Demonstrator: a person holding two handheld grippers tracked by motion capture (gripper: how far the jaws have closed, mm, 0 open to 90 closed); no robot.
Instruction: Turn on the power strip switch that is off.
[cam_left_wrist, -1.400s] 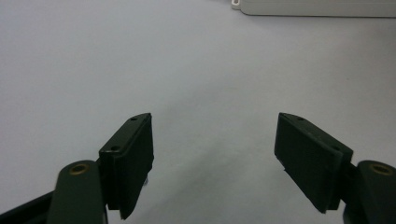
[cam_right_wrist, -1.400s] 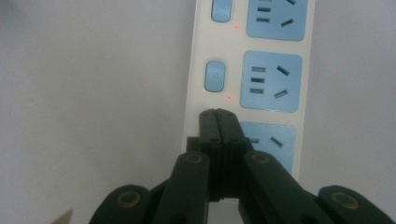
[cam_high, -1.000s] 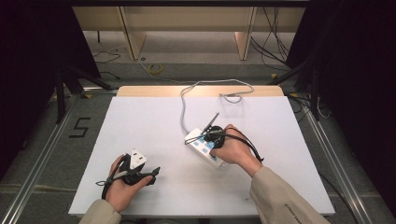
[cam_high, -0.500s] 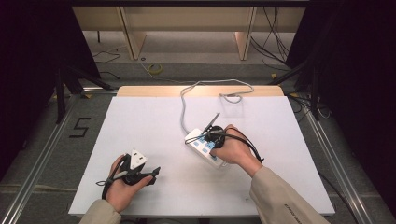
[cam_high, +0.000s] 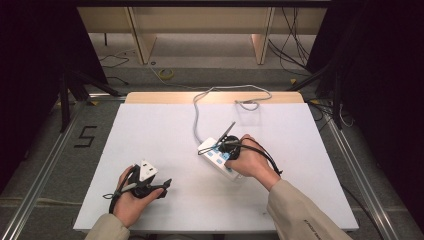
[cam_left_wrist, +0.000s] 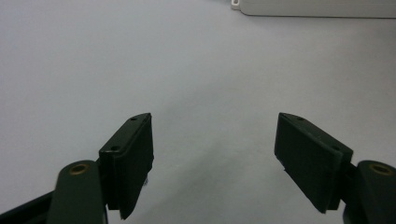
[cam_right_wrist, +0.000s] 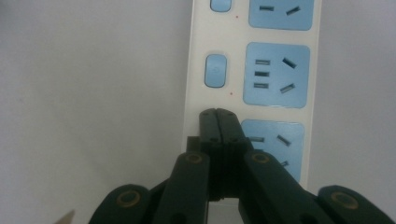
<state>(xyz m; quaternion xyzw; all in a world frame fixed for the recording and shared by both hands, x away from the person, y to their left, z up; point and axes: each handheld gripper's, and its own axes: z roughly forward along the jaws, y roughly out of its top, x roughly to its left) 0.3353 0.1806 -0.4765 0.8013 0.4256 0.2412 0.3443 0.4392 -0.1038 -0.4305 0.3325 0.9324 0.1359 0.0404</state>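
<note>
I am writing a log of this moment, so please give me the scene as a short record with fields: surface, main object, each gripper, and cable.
surface: white table
main object: white power strip with blue sockets and blue switches, lying flat on the table
right gripper: jaws closed together, tips over the strip's switch side, nothing between them
left gripper: jaws wide open, empty, above bare table
cable: grey, runs from the strip to the table's far edge

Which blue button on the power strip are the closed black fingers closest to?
The one hidden under the right gripper, beside the nearest socket. The visible blue button sits one socket farther along the power strip.
</note>
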